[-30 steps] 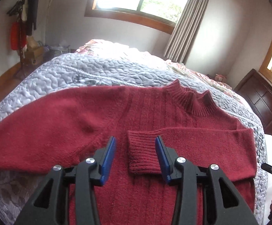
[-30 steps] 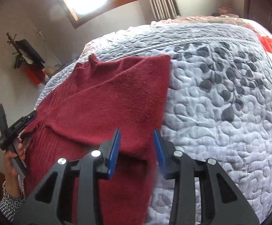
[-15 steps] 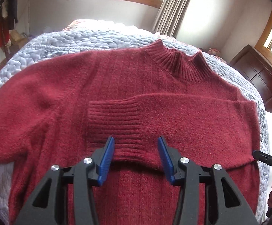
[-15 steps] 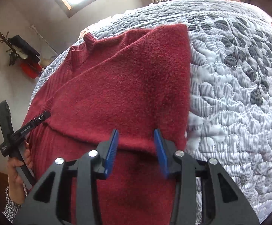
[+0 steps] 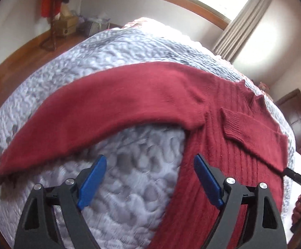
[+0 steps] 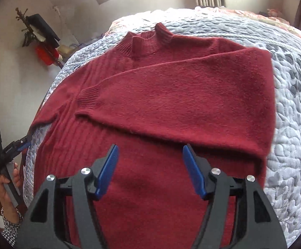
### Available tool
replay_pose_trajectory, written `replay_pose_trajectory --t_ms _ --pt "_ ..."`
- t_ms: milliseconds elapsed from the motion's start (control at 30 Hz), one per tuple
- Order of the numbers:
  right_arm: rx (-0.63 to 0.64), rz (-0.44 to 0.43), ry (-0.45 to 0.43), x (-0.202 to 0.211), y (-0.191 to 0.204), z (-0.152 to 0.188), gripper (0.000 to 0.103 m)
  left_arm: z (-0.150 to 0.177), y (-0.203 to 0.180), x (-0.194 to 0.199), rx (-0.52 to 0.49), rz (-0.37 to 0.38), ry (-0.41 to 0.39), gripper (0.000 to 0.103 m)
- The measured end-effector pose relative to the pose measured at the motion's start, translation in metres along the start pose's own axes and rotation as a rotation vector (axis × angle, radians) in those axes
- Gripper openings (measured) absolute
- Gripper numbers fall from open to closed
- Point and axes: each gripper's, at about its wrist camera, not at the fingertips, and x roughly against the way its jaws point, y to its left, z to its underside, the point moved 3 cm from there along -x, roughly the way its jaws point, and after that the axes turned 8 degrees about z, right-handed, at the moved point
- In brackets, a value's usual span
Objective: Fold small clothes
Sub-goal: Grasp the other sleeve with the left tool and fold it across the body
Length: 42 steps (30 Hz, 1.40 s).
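A dark red knit sweater [image 6: 171, 108] lies flat on the grey quilted bedspread [image 6: 295, 124]. Its right sleeve [image 6: 192, 87] is folded across the chest, ribbed cuff [image 6: 88, 95] toward the left. In the left wrist view the other sleeve [image 5: 108, 112] stretches out straight to the left over the bedspread [image 5: 129, 186]. My left gripper [image 5: 148, 176] is open above the quilt, below that sleeve and beside the sweater's body [image 5: 223, 166]. My right gripper [image 6: 150, 168] is open over the sweater's lower body, holding nothing.
A coat stand [image 5: 54, 10] with hanging items and boxes sits by the far wall on the wood floor. A dark wooden headboard [image 5: 300, 120] is at the right. A hand [image 6: 7, 188] holds the left gripper's handle at the bed's left edge.
My left gripper has swung left, off the folded cuff to the outstretched sleeve side. My right gripper has shifted left from the sweater's right edge to over its body. Both stayed open.
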Motion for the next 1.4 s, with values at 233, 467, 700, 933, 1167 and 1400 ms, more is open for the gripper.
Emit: replay_pose_trajectory --t_ms 233,467,700,933,1167,1400 --pt "0.070 0.008 0.025 -0.019 0.042 -0.004 0.065 0.025 0.093 0.054 0.296 0.051 -0.084 0.085" --pt "0.073 0.022 0.033 -0.023 0.047 -0.002 0.065 0.012 0.157 0.045 0.476 0.084 -0.125 0.084" --pt "0.071 0.045 0.032 -0.025 0.036 0.000 0.065 0.003 0.177 0.029 0.547 0.078 -0.174 0.054" --pt "0.062 0.042 0.026 -0.026 0.025 0.002 0.065 -0.013 0.177 0.025 0.535 0.063 -0.256 0.018" --pt "0.054 0.058 0.017 -0.020 0.010 0.009 0.065 -0.050 0.122 0.042 0.359 0.041 -0.402 0.012" --pt "0.038 0.076 0.000 -0.013 -0.008 0.014 0.067 -0.076 -0.001 0.030 0.072 0.116 -0.430 0.010"
